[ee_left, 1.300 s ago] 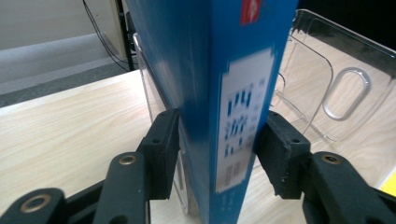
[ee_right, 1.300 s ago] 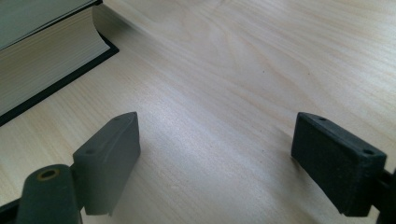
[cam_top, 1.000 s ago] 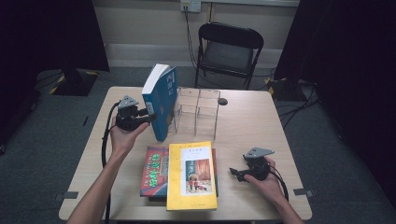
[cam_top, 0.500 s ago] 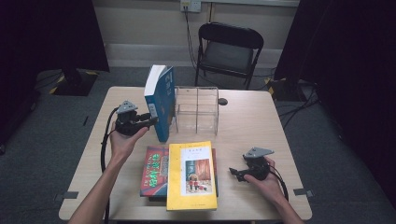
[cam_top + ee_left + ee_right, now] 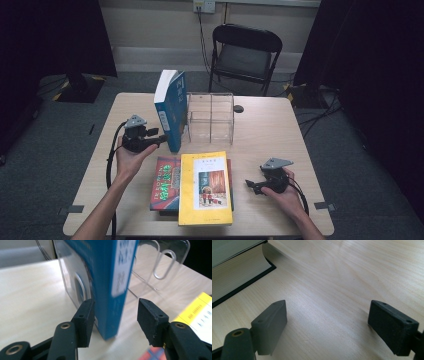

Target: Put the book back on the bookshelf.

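Observation:
A thick blue book stands upright on the table at the left end of a clear acrylic rack. My left gripper is at its lower spine. In the left gripper view the blue book sits between the jaws of my left gripper, which have just been opening. One pad is close beside the cover and the other pad stands clear of it. My right gripper rests open on the table at the right. In its own view my right gripper has only bare wood between the jaws.
A yellow book lies on a stack with a red-covered book at the table's front middle. The stack's page edge lies left of the right gripper. A black chair stands behind the table. A small dark object lies by the rack.
The blue book went from tilted to upright beside the rack. The left hand sank a little toward the table and its jaws widened off the book. The right hand stayed put.

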Tool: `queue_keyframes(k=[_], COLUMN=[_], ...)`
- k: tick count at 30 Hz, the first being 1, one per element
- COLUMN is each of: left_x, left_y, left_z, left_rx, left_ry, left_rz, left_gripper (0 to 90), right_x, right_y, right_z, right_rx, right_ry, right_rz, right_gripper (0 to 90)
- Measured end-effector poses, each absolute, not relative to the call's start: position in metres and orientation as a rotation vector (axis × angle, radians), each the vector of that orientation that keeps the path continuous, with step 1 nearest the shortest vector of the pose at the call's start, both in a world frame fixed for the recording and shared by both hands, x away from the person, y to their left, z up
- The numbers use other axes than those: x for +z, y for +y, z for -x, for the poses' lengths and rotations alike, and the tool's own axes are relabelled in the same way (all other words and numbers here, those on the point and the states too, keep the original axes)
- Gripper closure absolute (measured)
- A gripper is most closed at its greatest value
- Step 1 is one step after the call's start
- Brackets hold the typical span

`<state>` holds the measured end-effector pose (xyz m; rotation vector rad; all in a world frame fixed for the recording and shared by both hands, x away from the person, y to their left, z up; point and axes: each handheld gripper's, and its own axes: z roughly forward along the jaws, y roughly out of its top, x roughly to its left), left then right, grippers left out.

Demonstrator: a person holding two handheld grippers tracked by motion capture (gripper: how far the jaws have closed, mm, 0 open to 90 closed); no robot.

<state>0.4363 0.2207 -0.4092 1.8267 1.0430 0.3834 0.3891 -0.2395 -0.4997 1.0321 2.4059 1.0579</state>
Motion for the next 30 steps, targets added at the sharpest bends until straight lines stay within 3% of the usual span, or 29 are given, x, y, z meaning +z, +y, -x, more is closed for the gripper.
queue_keyframes(k=[5, 9, 12, 18, 30], left_x=[-0.411, -0.415, -0.418, -0.429, -0.434], left_y=[0.226, 0.22, 0.215, 0.204, 0.168], left_z=[-0.424, -0.41, -0.397, -0.368, -0.359], left_rx=[0.321, 0.316, 0.29, 0.244, 0.139], left_ry=[1.071, 1.039, 1.006, 0.954, 0.879], left_rz=[-1.807, -1.89, -1.93, -1.975, -2.06], left_gripper=[50.5, 50.8, 49.5, 46.6, 41.7], right_x=[-0.5, -0.498, -0.496, -0.49, -0.428], right_y=[-0.239, -0.237, -0.236, -0.231, -0.191], right_z=[-0.389, -0.39, -0.389, -0.387, -0.369], right_rx=[1.052, 1.033, 1.022, 1.035, 1.334], right_ry=[2.403, 2.403, 2.414, 2.449, 2.358], right_rz=[-1.038, -1.052, -1.055, -1.072, -0.966], right_gripper=[15.2, 15.6, 21.9, 23.6, 18.6])
